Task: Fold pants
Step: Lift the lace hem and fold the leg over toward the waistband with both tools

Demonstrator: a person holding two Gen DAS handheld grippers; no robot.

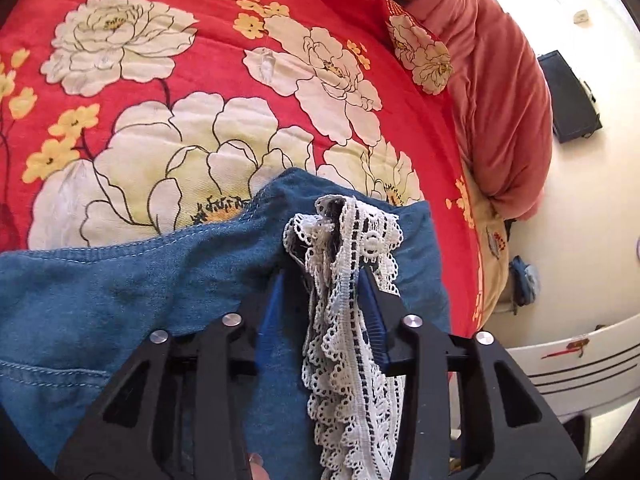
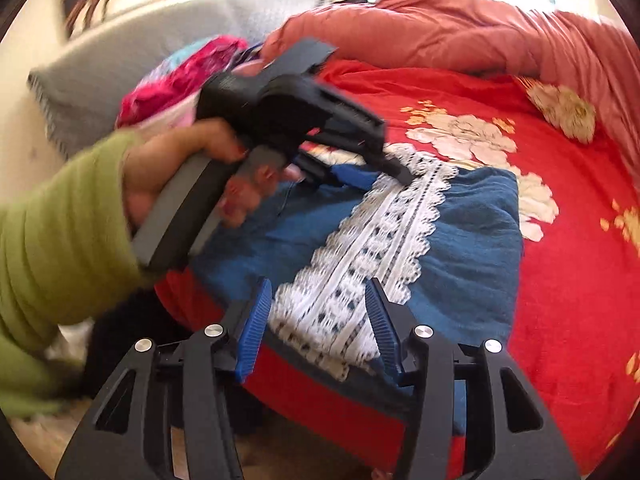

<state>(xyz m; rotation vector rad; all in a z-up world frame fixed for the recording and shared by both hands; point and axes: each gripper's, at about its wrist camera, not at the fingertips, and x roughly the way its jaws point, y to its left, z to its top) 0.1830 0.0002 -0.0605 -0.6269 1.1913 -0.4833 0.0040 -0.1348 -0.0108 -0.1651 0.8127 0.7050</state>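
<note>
Lying between left claw [image 1: 324,276]: pants [image 1: 120,288].

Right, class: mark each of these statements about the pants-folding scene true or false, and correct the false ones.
1. The pants are blue with white lace trim. True.
2. They lie on a plain green bedspread. False: the bedspread is red with large flowers.
3. The left gripper has lace between its fingers. True.
4. The right gripper is clamped shut. False: its jaws stand apart over the lace.
5. The person's sleeve is green. True.
</note>
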